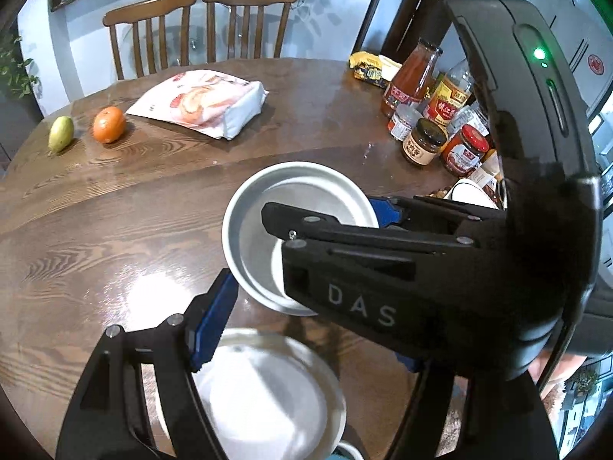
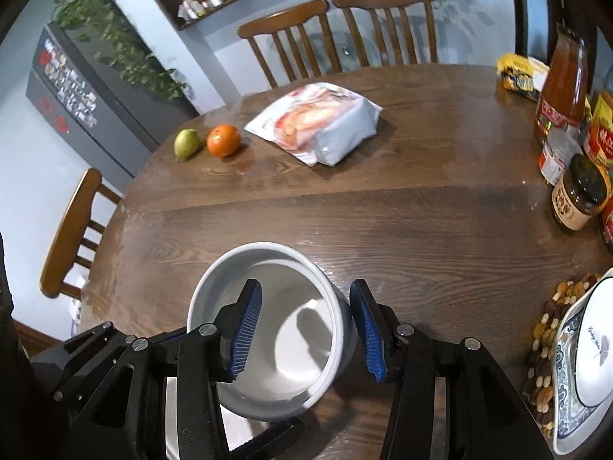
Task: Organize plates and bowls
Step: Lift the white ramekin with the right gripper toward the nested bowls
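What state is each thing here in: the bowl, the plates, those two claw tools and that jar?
grey bowl: tilted, apparently lifted off the table.
right gripper: shut on the grey bowl's wall, one finger inside, one outside.
left gripper: open, holding nothing.
white plate: lying flat below the left gripper, blurred.
patterned plate: resting on a beaded mat.
dark-lidded jar: upright, lid on.

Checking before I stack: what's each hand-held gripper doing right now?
Left hand-held gripper: wide over the white dish; whether it grips cannot be told.
Right hand-held gripper: closed on the tilted grey bowl.
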### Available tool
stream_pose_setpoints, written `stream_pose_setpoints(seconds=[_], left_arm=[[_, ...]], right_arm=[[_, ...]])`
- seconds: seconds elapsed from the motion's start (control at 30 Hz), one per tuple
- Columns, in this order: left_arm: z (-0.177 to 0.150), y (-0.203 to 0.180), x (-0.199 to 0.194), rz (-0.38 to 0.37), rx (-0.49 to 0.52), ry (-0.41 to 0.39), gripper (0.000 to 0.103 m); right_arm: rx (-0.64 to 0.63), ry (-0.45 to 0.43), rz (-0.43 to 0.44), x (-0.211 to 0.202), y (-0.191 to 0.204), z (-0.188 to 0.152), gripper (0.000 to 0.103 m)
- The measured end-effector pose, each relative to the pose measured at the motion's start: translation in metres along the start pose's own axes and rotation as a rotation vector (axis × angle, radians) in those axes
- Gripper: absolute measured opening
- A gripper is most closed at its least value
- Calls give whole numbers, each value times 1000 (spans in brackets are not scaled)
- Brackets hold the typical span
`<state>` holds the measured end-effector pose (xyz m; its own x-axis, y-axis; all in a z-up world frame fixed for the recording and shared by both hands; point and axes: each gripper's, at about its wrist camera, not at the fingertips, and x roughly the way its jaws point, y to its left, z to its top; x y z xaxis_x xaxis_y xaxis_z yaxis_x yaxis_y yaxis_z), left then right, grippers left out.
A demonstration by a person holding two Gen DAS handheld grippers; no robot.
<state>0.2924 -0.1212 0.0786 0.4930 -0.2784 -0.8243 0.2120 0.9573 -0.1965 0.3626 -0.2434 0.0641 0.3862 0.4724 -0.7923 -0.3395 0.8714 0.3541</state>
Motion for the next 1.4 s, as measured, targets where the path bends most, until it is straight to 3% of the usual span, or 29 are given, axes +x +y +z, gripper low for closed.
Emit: stream_pose_setpoints(seconds=[0.47,1.4], left_arm=[[-31,16,-43,-7,-32,-24,71],[-94,30,-37,-6,-66,82,69]], right_arm=[[-80,-57,0,-21,52,-22,51],[-126,-37,17,-5,80,-82,51]])
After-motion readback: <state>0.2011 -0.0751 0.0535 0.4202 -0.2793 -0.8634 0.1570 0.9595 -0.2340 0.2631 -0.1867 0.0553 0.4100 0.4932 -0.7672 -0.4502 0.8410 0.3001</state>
